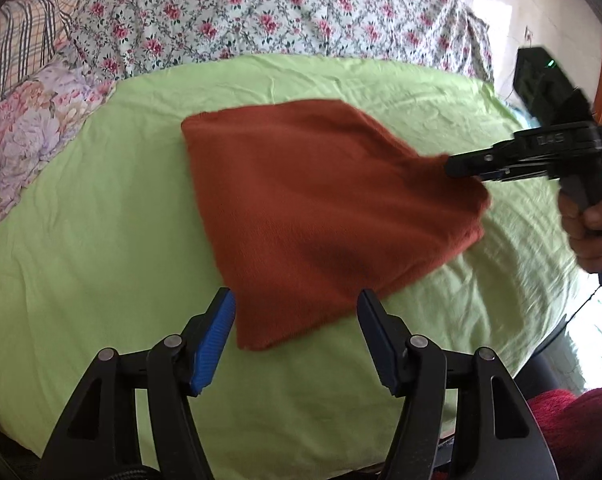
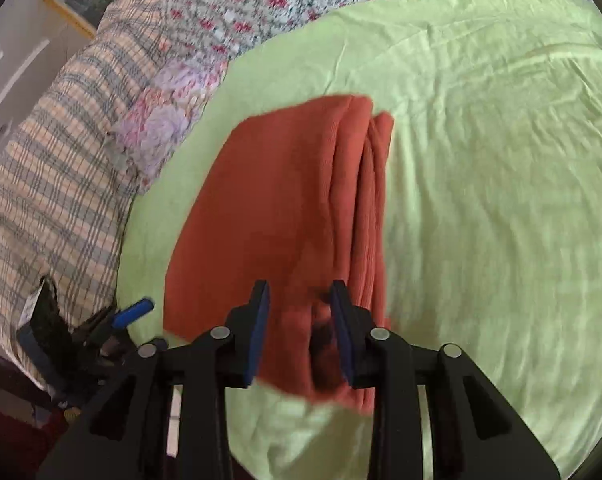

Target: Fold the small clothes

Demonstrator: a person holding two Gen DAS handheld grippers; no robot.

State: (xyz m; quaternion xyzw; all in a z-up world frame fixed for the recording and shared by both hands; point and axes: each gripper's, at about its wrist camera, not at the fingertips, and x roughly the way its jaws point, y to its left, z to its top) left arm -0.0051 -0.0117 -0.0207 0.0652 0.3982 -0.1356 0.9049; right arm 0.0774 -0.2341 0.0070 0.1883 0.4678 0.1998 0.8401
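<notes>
A rust-orange folded cloth lies on the light green sheet. My left gripper is open and empty, just in front of the cloth's near corner. My right gripper comes in from the right and pinches the cloth's right edge, lifting it a little. In the right wrist view the cloth shows several folded layers, and the right gripper has its fingers closed around the near edge. The left gripper shows at the lower left.
A floral quilt covers the far side of the bed. A plaid blanket and a lilac floral pillow lie at the left. A dark red cloth sits at the lower right.
</notes>
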